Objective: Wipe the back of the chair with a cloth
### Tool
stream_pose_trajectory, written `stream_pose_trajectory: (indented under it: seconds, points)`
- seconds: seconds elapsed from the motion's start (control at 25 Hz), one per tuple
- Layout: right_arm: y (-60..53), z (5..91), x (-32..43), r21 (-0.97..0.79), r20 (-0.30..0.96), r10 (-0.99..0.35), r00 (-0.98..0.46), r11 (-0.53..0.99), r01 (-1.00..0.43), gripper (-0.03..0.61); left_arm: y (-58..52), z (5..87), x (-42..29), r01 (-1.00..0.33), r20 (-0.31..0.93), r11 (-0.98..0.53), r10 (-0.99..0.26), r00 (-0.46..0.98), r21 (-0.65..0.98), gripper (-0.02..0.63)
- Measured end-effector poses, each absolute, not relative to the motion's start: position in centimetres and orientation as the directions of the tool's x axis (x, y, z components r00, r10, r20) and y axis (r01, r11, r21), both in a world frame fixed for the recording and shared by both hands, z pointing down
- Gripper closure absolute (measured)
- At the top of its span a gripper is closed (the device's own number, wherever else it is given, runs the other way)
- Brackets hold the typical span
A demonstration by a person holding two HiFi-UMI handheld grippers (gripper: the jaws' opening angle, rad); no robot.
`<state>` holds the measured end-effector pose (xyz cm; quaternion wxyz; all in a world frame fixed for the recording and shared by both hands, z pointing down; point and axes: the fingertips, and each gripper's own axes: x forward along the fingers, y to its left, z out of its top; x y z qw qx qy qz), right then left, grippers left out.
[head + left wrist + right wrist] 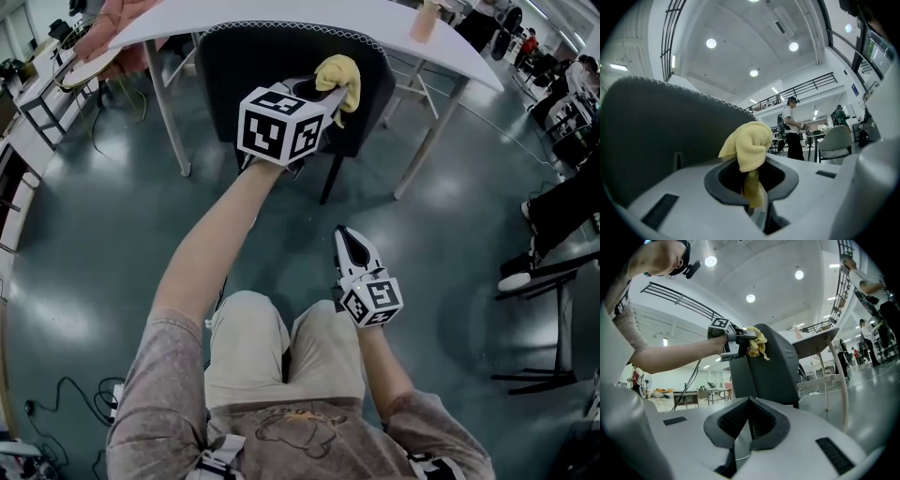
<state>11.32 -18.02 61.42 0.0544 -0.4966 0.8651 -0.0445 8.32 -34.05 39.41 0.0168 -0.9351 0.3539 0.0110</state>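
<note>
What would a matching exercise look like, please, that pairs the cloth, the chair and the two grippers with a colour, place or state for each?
Things:
1. cloth
2. chair
3. left gripper
4. right gripper

Descriptions:
A. shut on nothing, held low by the person's knees
B. yellow, bunched up at the top of the chair back
C. dark, standing at the white table
D. raised to the chair, clamped on the cloth

Pairs: 1-B, 2-C, 3-D, 4-A.
</note>
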Motion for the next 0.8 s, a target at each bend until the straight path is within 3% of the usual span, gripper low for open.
stream_pose_trajectory:
  seconds: [0.44, 0.8]
  points:
    - [-17.0, 61.7, 13.5, -0.148, -0.051, -0.886, -0.46, 0.462, -0.874, 0.552, -31.0, 40.6, 16.3, -0.536, -0.019, -0.844, -0.535, 0.844, -0.033, 0.545]
    - [-17.3, 61.9, 13.2, -0.148, -0.054, -0.879, -0.473, 0.475, -0.867, 0.552, -30.0, 41.8, 11.7, -0.549, -0.066, -0.836, -0.547, 0.834, -0.006, 0.543]
